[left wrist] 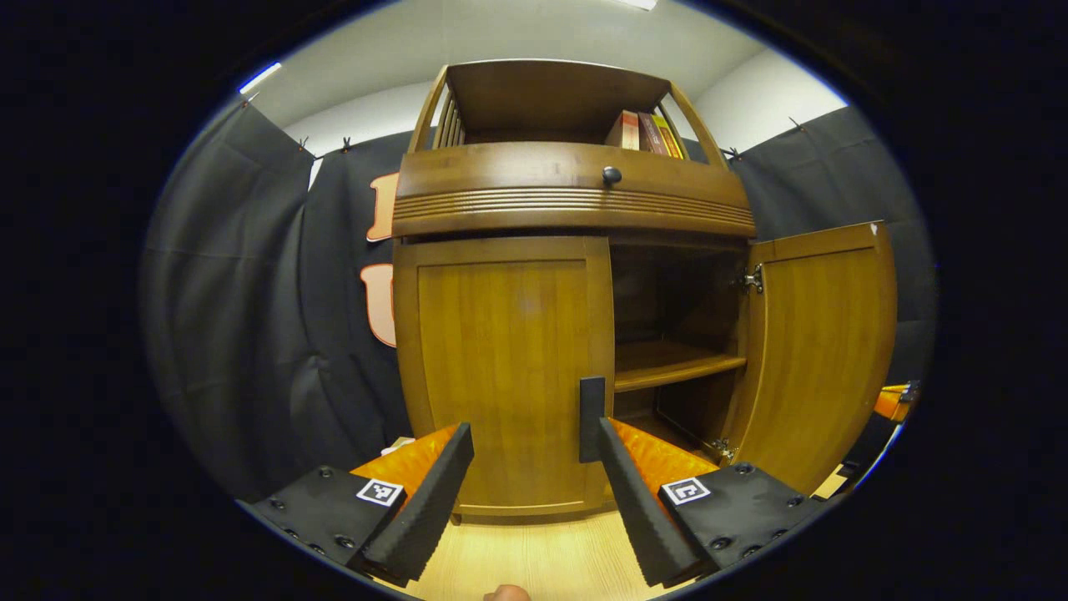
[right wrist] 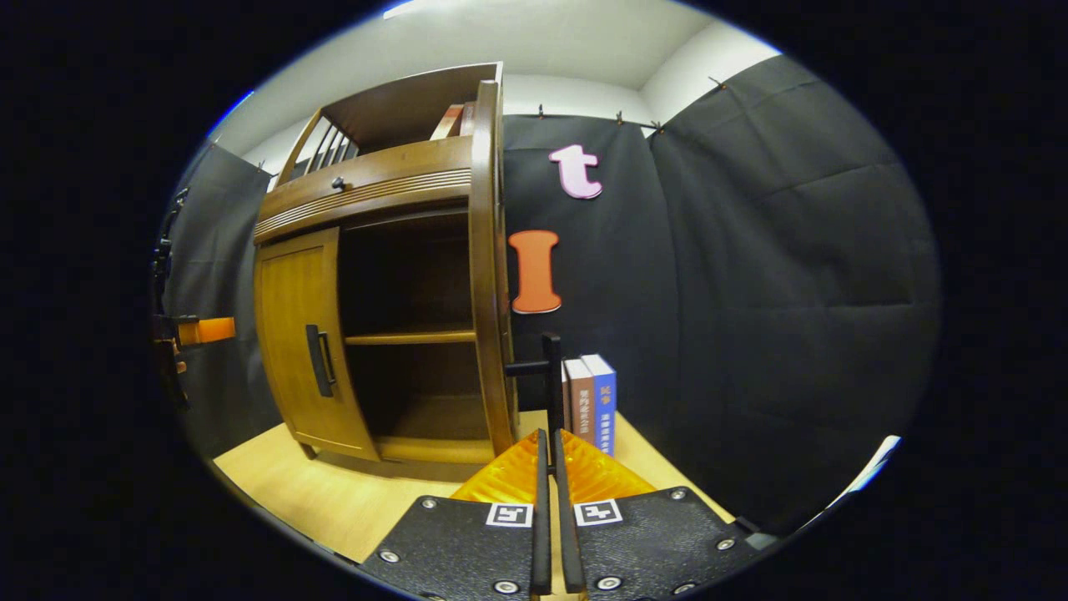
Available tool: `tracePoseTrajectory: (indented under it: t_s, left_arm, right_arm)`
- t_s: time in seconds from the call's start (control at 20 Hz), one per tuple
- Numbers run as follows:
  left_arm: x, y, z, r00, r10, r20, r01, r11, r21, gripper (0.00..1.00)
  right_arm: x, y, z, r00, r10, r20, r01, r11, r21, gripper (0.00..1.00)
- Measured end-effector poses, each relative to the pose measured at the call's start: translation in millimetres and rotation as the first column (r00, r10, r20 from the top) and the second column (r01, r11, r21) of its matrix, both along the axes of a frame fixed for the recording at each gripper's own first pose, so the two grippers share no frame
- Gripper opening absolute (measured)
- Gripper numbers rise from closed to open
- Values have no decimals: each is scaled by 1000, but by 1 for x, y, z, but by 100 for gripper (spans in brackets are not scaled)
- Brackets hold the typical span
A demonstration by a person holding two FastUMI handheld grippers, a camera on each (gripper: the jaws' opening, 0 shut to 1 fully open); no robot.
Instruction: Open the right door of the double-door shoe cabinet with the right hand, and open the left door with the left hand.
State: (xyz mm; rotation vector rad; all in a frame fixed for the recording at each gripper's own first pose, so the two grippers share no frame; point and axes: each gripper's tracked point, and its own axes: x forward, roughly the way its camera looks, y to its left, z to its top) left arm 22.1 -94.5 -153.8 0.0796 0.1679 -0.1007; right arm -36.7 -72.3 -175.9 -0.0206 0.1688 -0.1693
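Fingers of our left gripper (left wrist: 526, 451) stand wide apart, holding nothing, in front of the shoe cabinet (left wrist: 576, 192). Between them we see the left door (left wrist: 501, 376), flat against the cabinet front and closed. Our right-hand finger (left wrist: 594, 421) of that gripper lies at the door's inner edge, where its handle would be; we cannot tell whether it touches.

Fingers of our right gripper (right wrist: 551, 442) are pressed nearly together, just below the dark handle (right wrist: 546, 371) of the right door (right wrist: 486, 267); whether they pinch its lower end we cannot tell. That door is swung out wide, and we see it edge-on in the right gripper view. In the left gripper view the right door (left wrist: 822, 351) stands open at the cabinet's right side, hinges (left wrist: 753, 280) showing.

Inside the open half: one shelf (left wrist: 676, 367), dark space above and below.

Above the doors, a drawer with a small dark knob (left wrist: 612, 175). On top, an open rack with books (left wrist: 647, 132) at its right end.

The cabinet stands on a pale wooden desk (right wrist: 334, 492), towards its far edge. More books (right wrist: 591, 401) stand upright on the desk just beyond the open right door, close to the black cloth wall.

At the left edge of the right gripper view, the left gripper (right wrist: 179, 334) shows small, off the cabinet's left side.
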Motion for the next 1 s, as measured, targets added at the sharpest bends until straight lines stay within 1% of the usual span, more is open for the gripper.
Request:
tracePoseTrajectory:
  t_s: [0.05, 0.1, 0.15, 0.2, 0.3, 0.35, 0.4, 0.45, 0.55, 0.7, 0.75, 0.8, 0.85, 0.9, 1.0]
  left_arm:
    - [6, -1, -6, 1000, 7, 0, -7, 1000, -3, 96]
    - [13, 0, -14, 1000, 15, 1, -15, 1000, -8, 96]
    - [21, 0, -20, 1000, 24, 2, -24, 1000, -12, 96]
    - [30, 0, -24, 1000, 29, 3, -29, 999, -17, 95]
    - [45, -4, -36, 999, 32, -4, -32, 999, -25, 96]
    - [52, -7, -43, 999, 28, -17, -28, 999, -35, 96]
    - [61, -9, -51, 999, 27, -34, -29, 998, -48, 96]
    - [66, -13, -57, 999, 19, -46, -22, 998, -58, 96]
    - [79, -17, -69, 998, 14, -55, -17, 998, -53, 96]
    - [91, -29, -74, 999, -12, -51, 8, 997, -72, 98]
    - [95, -34, -75, 999, -25, -48, 20, 996, -86, 97]
    - [98, -40, -76, 998, -37, -44, 33, 995, -95, 96]
    - [102, -45, -76, 998, -47, -41, 43, 994, -98, 96]
    - [105, -49, -78, 998, -54, -43, 50, 994, -94, 96]
    - [110, -51, -82, 997, -65, -51, 61, 995, -79, 96]
  right_arm:
    - [-5, 1, 7, 1000, 9, 11, -9, 1000, 15, 21]
    - [-9, 1, 13, 1000, 16, 20, -17, 999, 29, 8]
    - [-10, 1, 19, 999, 18, 30, -19, 999, 32, 9]
    - [-11, 1, 23, 999, 19, 38, -20, 1000, 22, 24]
    - [-15, 7, 32, 998, 24, 56, -25, 1000, 10, 24]
    - [-16, 11, 35, 998, 24, 61, -25, 1000, 12, 10]
    - [-17, 15, 35, 997, 35, 67, -36, 999, 17, 0]
    - [-18, 21, 41, 997, 43, 70, -44, 999, 18, 19]
    - [-16, 26, 46, 996, 50, 79, -51, 999, 4, 16]
    - [-12, 32, 54, 993, 55, 100, -54, 998, -12, 54]
    - [-12, 32, 57, 993, 53, 108, -52, 999, -15, 66]
    - [-10, 34, 59, 992, 51, 113, -50, 999, -13, 73]
    - [-11, 36, 59, 992, 53, 116, -52, 999, -13, 68]
    - [-10, 38, 61, 991, 54, 119, -52, 999, -13, 69]
    - [-6, 41, 62, 991, 55, 123, -53, 998, -18, 76]
